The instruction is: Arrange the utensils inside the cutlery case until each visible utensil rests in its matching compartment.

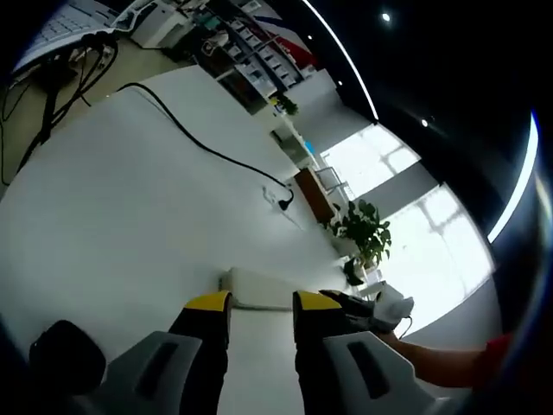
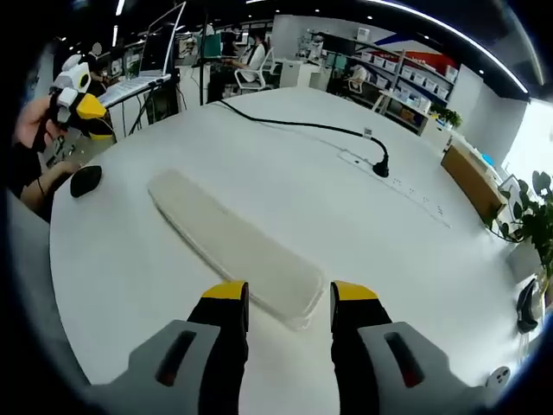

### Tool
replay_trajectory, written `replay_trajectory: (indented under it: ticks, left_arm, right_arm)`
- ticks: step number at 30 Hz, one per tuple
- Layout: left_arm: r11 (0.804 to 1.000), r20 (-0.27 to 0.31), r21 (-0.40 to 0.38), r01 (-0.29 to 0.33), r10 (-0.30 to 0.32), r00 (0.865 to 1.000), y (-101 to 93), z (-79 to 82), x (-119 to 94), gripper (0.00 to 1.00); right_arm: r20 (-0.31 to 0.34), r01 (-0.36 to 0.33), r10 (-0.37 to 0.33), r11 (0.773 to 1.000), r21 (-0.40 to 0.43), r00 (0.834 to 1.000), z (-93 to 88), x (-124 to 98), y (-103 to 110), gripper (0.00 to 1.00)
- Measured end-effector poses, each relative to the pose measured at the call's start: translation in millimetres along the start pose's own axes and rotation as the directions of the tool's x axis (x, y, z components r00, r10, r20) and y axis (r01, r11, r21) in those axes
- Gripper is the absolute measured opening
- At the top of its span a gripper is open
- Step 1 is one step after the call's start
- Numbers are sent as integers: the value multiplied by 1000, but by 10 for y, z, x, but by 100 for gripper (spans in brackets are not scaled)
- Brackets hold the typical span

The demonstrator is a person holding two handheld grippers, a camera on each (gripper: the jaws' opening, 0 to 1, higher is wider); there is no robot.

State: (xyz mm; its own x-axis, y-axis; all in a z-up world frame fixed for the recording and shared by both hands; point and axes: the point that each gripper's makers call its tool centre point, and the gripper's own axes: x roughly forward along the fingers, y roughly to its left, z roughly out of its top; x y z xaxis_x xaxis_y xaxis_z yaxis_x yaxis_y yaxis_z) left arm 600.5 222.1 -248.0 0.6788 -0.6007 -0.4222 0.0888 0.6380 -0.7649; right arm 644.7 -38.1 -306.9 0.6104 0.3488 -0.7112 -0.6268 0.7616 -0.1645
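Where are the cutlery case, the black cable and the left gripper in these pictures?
cutlery case (image 2: 232,244), right gripper view, middle of its pale closed top.
black cable (image 2: 302,124), right gripper view, mid-run across the white table.
left gripper (image 2: 79,101), right gripper view, yellow-tipped jaws held up at the table's far left edge.

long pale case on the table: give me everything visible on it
The cutlery case is a long, flat, off-white pouch with rounded corners, soft and fabric-like as it looks. It lies flat and closed on the white table, running diagonally from upper left to just ahead of the right hand-held gripper, whose jaws stand open and apart from it. In the left gripper view its end sits just beyond the open left hand-held gripper. Nothing grips it; no utensils can be seen.
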Motion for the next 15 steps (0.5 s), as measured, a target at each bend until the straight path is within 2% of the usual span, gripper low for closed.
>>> replay_trajectory:
  ticks: [3,4,6,7,8,9,10,11,12,13,14,15]
  left_arm:
    - [1000,-12,1,-14,14,1000,42,-84,50,30]
    - [1000,-21,-26,-19,18,1000,65,-129,85,30]
    - [992,-16,-127,-22,21,1000,75,-217,175,31]
    - [984,-25,-173,-31,27,999,84,-273,213,31]
    - [986,-34,-161,-44,39,999,107,-348,272,31]
    - [988,-34,-146,-49,44,998,118,-399,322,31]
    - [984,-49,-173,-53,45,998,111,-457,355,31]
    - [974,-31,-221,-38,31,999,80,-477,410,31]
    - [970,4,-243,-30,32,999,81,-456,444,31]
    - [962,36,-273,-30,42,998,111,-437,464,29]
    - [944,57,-325,-47,69,996,165,-424,468,27]
    - [926,121,-372,-59,111,986,280,-352,470,26]
  right_arm:
    - [3,2,-2,1000,29,1000,-16,-42,9,35]
    - [8,6,-7,999,43,1000,-29,-54,-18,35]
    - [27,-12,9,989,147,1000,-28,-52,-2,35]
    - [39,-42,34,969,243,999,-36,-41,20,37]
    - [52,-45,31,954,297,998,-40,-34,4,39]
    - [94,-76,44,923,378,995,-12,-11,-15,40]
    - [126,-109,60,893,436,990,12,-11,0,39]
    - [139,-96,35,882,461,990,12,-41,-28,39]
    - [150,-82,14,888,453,989,8,-37,-70,40]
    - [158,-93,22,886,455,987,4,-44,-53,41]
    - [153,-108,39,875,473,987,-29,-25,-44,43]
    - [146,-109,43,870,482,988,-55,-10,-56,44]
